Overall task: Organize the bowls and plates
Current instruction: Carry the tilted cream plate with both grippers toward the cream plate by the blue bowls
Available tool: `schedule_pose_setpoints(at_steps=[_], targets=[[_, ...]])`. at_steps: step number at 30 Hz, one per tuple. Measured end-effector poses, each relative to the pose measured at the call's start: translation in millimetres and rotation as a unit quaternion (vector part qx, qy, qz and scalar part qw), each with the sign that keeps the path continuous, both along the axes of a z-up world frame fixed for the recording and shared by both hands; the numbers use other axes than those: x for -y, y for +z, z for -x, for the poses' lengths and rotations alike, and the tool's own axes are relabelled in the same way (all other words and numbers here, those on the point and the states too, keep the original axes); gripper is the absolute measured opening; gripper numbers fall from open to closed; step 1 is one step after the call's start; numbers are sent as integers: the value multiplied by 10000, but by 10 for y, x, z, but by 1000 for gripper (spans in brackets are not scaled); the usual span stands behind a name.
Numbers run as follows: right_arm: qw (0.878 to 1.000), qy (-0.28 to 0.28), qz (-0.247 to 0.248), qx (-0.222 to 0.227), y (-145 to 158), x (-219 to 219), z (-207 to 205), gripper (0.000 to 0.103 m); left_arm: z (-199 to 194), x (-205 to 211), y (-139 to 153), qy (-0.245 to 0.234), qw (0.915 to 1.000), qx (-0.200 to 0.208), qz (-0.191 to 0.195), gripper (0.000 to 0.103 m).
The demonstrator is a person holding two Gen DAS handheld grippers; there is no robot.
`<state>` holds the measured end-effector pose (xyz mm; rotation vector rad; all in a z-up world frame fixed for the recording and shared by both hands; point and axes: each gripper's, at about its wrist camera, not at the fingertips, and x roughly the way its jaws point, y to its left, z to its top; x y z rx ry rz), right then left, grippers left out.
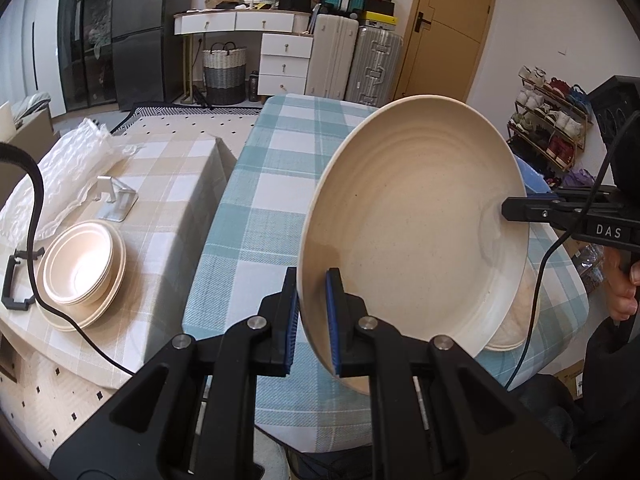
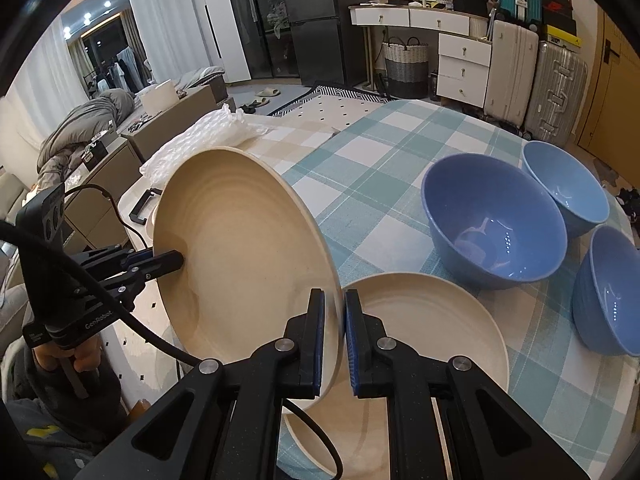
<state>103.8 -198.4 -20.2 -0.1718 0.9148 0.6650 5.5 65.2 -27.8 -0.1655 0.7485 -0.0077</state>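
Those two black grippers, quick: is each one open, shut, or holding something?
Left gripper: shut on the rim of the tilted cream plate.
Right gripper: shut on the opposite rim of that plate.

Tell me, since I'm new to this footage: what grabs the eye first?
A cream plate held tilted in mid-air, its opposite rims pinched by the left claw and right claw. Under it another plate lies on the checked cloth, with three blue bowls to its right.

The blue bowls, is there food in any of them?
No, all three blue bowls on the checked tablecloth look empty inside.
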Motion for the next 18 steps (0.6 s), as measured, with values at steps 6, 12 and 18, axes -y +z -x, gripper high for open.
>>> schedule_pose_setpoints(at_steps=[6,12,18], targets=[[9998,-161,-87,37,45,226,85,10,-91,234,106,-149,9998,23,-122,10],[9989,-407,-241,-15,41,532,152,10,-192,505,198,-345,9990,28,-291,10],[9972,-646,-367,-15,41,814,237,10,-312,812,248,-567,9976,42,-385,10]])
